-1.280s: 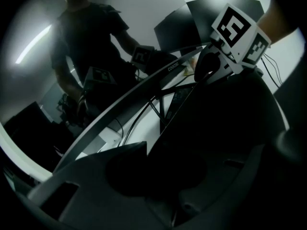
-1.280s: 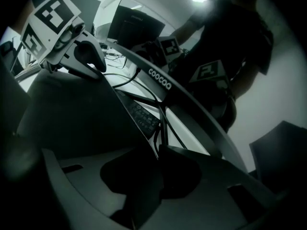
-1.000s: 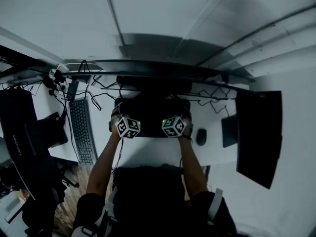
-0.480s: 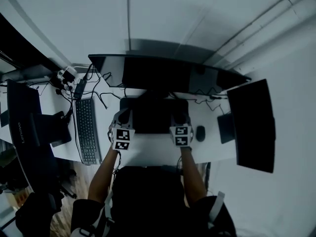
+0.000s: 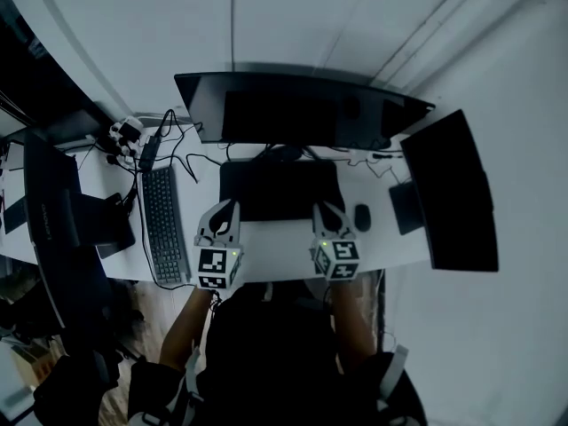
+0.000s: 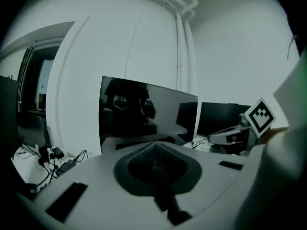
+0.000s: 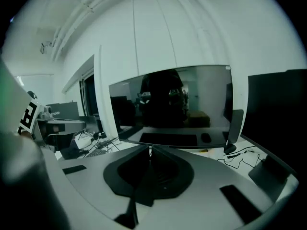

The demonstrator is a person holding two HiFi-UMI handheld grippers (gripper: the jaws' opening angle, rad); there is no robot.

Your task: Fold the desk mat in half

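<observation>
The black desk mat (image 5: pixel 280 189) lies flat on the white desk in front of the curved monitor. My left gripper (image 5: pixel 229 206) reaches over the mat's near left corner. It is shut, and in the left gripper view a dark strip sits pinched between the closed jaws of the left gripper (image 6: pixel 153 144). My right gripper (image 5: pixel 320 208) is at the near right corner. Its jaws are closing, and the right gripper view shows the right gripper (image 7: pixel 149 147) with tips meeting on a dark strip of mat. The mat's near edge is hidden under both grippers.
A wide curved monitor (image 5: pixel 293 109) stands behind the mat and a second dark monitor (image 5: pixel 448 193) at the right. A keyboard (image 5: pixel 162 224) lies left of the mat, a mouse (image 5: pixel 361 217) right of it. Cables (image 5: pixel 177 162) trail at the back left.
Both grippers have drawn back from over the mat to its near edge, toward the desk's front. The head view has shifted, so the desk sits lower in the picture.
</observation>
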